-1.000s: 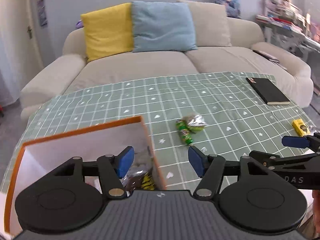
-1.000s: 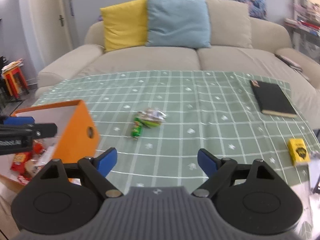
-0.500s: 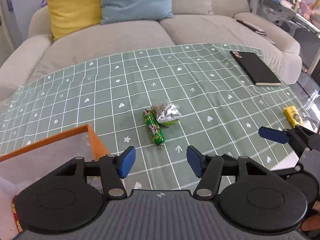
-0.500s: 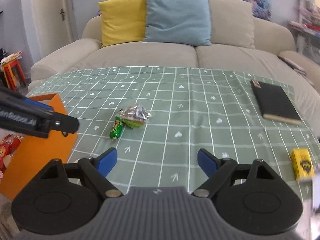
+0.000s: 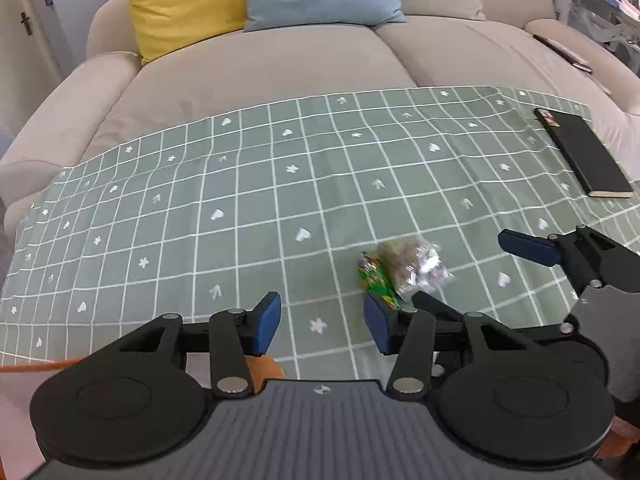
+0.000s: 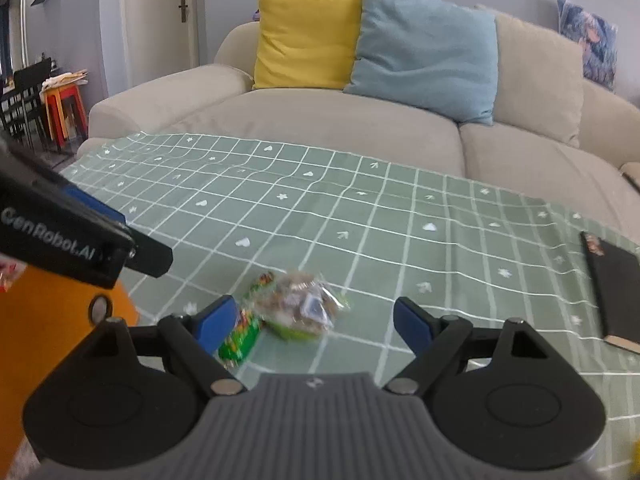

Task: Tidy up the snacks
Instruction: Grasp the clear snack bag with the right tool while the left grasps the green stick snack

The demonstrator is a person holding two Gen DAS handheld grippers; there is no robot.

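A green snack tube (image 5: 375,280) and a clear crinkly packet (image 5: 416,266) lie side by side on the green checked tablecloth (image 5: 240,208). My left gripper (image 5: 322,322) hangs just left of them; its jaws are closing with nothing between them, and its right pad sits near the tube's end. In the right wrist view the packet (image 6: 300,308) and the tube (image 6: 240,336) lie low between the wide-open fingers of my right gripper (image 6: 316,323), and neither pad touches them. One right finger (image 5: 528,249) shows beside the packet.
An orange box (image 6: 48,344) stands at the left, under the left gripper's body (image 6: 72,240). A black notebook (image 5: 580,156) lies at the cloth's right side. A beige sofa (image 5: 280,68) with yellow and blue cushions runs behind the table.
The left gripper swung right, away from the orange box toward the two snacks, and its jaws narrowed. The right gripper came left and lower, bringing the snacks between its fingers.
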